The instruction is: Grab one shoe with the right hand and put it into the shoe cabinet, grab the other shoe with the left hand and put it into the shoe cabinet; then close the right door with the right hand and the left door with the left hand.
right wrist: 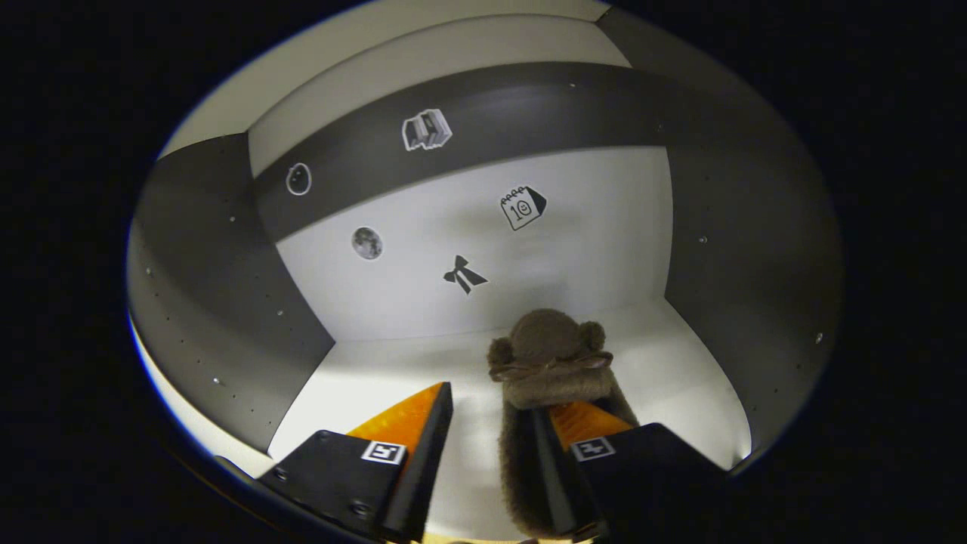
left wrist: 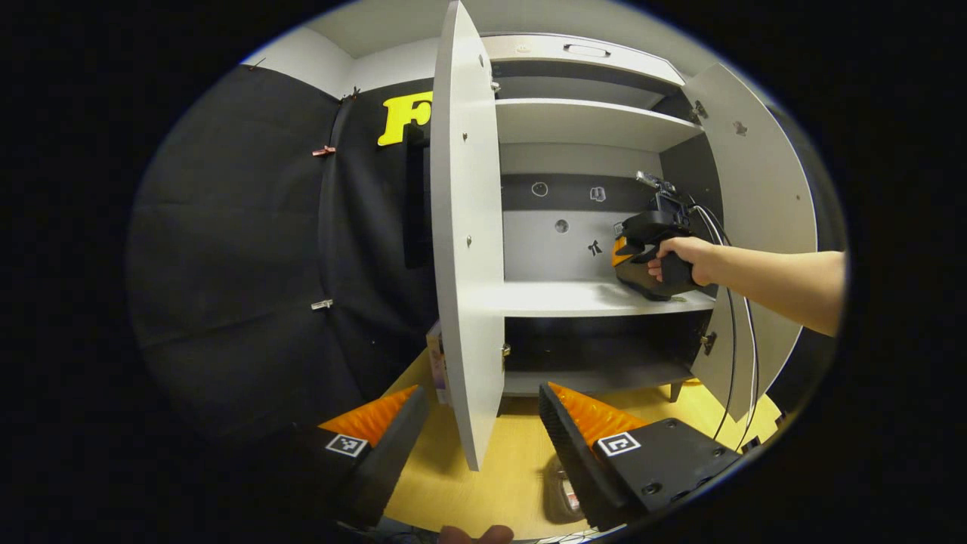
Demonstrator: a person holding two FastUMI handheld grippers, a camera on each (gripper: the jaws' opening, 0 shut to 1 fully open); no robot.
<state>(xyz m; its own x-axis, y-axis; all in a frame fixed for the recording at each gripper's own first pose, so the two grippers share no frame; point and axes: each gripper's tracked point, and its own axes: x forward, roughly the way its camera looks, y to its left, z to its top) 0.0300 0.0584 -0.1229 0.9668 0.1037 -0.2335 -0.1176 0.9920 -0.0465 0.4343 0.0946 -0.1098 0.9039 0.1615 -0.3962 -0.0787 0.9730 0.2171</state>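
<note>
A brown fluffy shoe [right wrist: 550, 363] with small round ears lies on the white middle shelf [right wrist: 393, 378] of the shoe cabinet, toe toward the back wall. My right gripper [right wrist: 495, 400] is open around it; the shoe rests along the inner side of the right-hand finger, and the other finger stands apart from it. From the left gripper view, a hand holds the right gripper [left wrist: 627, 253] inside that same shelf [left wrist: 559, 298]. My left gripper [left wrist: 483, 389] is open low over the floor, in front of the edge of the open left door [left wrist: 468, 227], holding nothing.
Both cabinet doors stand wide open, the right door [left wrist: 763, 196] swung far out. A cable [left wrist: 736, 363] hangs from the right gripper past that door. A small pale object [left wrist: 560, 495] lies on the yellow floor [left wrist: 468, 483]. A thin box [left wrist: 437, 363] leans behind the left door.
</note>
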